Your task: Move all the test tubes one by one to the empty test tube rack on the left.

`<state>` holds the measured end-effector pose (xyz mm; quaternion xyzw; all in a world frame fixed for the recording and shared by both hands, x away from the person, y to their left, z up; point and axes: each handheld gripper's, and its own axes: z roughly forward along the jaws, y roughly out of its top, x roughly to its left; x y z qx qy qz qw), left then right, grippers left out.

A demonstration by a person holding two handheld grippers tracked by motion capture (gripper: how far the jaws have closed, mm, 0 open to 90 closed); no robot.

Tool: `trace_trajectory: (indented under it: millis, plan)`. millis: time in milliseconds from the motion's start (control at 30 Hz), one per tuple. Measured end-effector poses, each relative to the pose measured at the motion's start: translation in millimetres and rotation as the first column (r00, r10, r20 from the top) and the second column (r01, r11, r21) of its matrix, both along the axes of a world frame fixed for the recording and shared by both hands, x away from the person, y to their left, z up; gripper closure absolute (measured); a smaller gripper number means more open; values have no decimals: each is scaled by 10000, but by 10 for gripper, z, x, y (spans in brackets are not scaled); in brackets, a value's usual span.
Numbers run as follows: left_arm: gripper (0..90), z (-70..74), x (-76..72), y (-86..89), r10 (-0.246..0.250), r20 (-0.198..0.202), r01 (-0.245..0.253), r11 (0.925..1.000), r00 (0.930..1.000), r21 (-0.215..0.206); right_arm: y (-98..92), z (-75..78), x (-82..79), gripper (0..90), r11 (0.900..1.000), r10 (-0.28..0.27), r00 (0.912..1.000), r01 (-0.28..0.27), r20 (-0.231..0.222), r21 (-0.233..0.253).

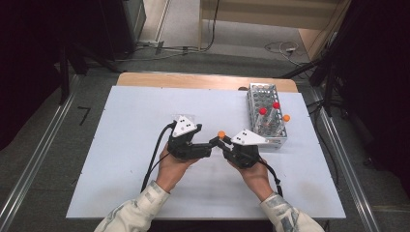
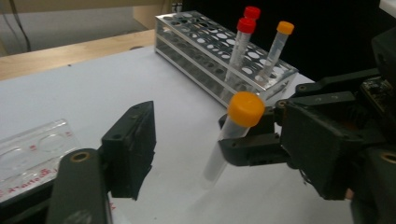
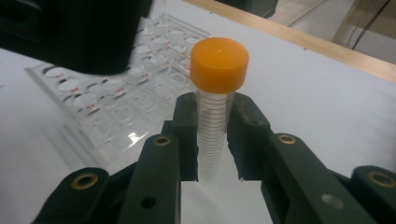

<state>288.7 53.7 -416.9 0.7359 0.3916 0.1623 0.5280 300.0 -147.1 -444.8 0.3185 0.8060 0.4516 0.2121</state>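
My right gripper (image 1: pixel 224 142) (image 3: pixel 212 140) is shut on a clear tube with an orange cap (image 1: pixel 221 134) (image 2: pixel 246 108) (image 3: pixel 219 63). It holds the tube roughly upright, just above the white table sheet (image 1: pixel 130 130). The jaws clamp the tube's marked body below the cap. My left gripper (image 1: pixel 211 143) (image 2: pixel 243 163) faces it from the left, open, with jaws spread wide to either side of the tube and not touching it. One left finger (image 2: pixel 130 149) stands well to the left of the tube.
A metal tube rack (image 1: pixel 256 90) (image 2: pixel 187 28) stands at the back right, holding two red-capped tubes (image 1: pixel 262 110) (image 2: pixel 246 25) and an orange-capped one (image 1: pixel 286 117) (image 2: pixel 285 28). A clear plastic well plate (image 2: pixel 32 154) (image 3: pixel 102 107) lies by the left gripper.
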Motion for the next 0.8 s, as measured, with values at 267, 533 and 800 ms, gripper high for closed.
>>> trace_trajectory:
  millis: [267,533,800]
  plan:
    - [570,-40,-4,-40,-482,56,482,9988,9988,54,100,-1,-72,710,9986,537,9985,-537,-110,-7]
    - [679,-65,-9,-69,-746,11,746,9971,9972,180,108,7,-86,710,9985,537,9985,-536,-127,52]
    - [692,-52,-15,-60,-708,-5,708,9974,9975,89,100,17,-93,699,9982,593,9982,-591,-130,116]
